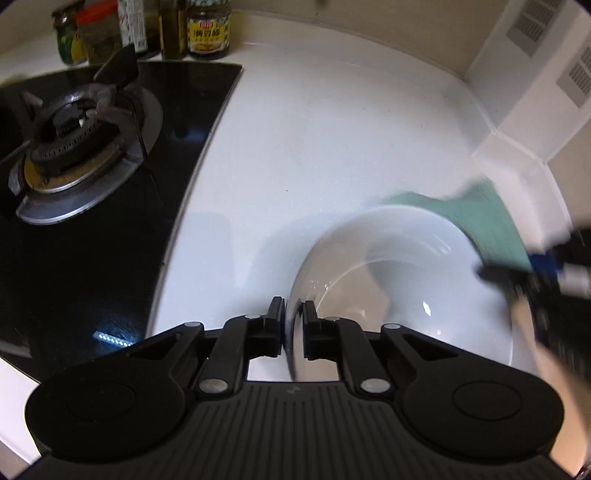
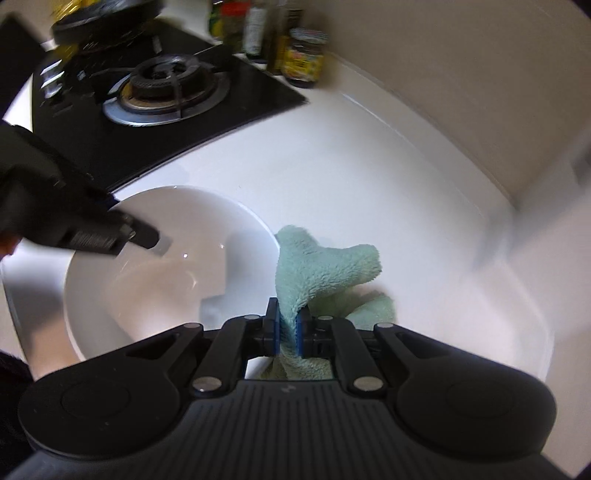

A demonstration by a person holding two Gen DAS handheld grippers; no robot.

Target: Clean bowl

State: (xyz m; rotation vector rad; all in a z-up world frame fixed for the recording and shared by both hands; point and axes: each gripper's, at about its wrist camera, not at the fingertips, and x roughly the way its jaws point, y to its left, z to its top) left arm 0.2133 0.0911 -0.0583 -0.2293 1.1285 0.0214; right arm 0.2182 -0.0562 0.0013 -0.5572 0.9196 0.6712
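My left gripper was clamped on the near rim of the white bowl, one pad inside the wall, one outside. The bowl sat on the white counter, just beside the black gas hob. My right gripper was pinched tight on a fold of the green cloth, which stood up between the blue pads just outside the bowl's rim. In the left view the cloth lay against the far rim, blurred. Jars and bottles stood behind the hob by the wall.
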